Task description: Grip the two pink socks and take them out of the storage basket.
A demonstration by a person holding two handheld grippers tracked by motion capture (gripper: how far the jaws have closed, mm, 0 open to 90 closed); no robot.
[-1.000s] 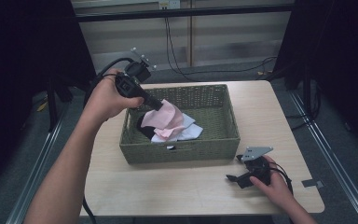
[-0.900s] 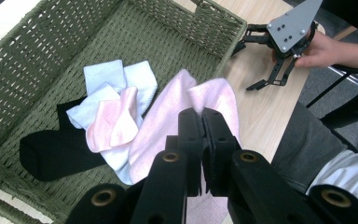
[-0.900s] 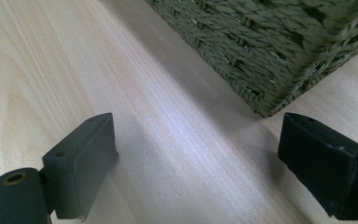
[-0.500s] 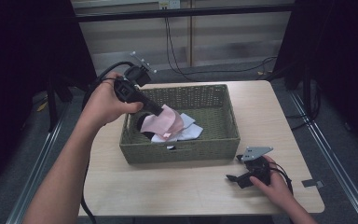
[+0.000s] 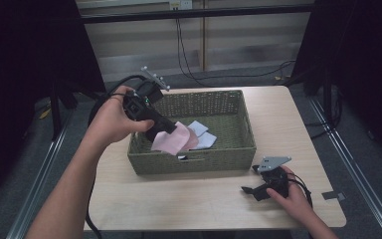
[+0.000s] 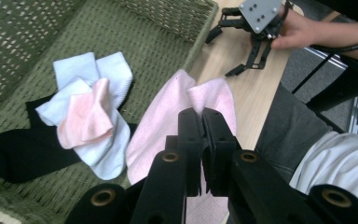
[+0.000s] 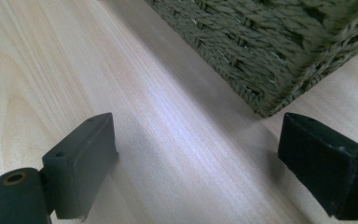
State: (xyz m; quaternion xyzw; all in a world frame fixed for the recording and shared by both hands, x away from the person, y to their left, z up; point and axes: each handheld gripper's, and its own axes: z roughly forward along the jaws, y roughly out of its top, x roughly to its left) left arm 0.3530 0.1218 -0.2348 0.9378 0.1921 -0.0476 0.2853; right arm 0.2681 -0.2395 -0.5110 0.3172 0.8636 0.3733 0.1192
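The left tool [image 6: 200, 122] is clamping a pink sock [image 6: 168, 126] between its closed jaws and holding it raised over the near left part of the woven basket [image 5: 238, 144], likely so the sock clears the rim on its way out. Below it, a pale blue sock [image 6: 93, 72], a smaller pink one [image 6: 86, 121] and a black sock [image 6: 18, 154] are lying heaped in the basket. The right tool [image 5: 260, 182], jaws wide apart, is resting on the tabletop [image 5: 189, 199] near the basket's near right corner, probably waiting
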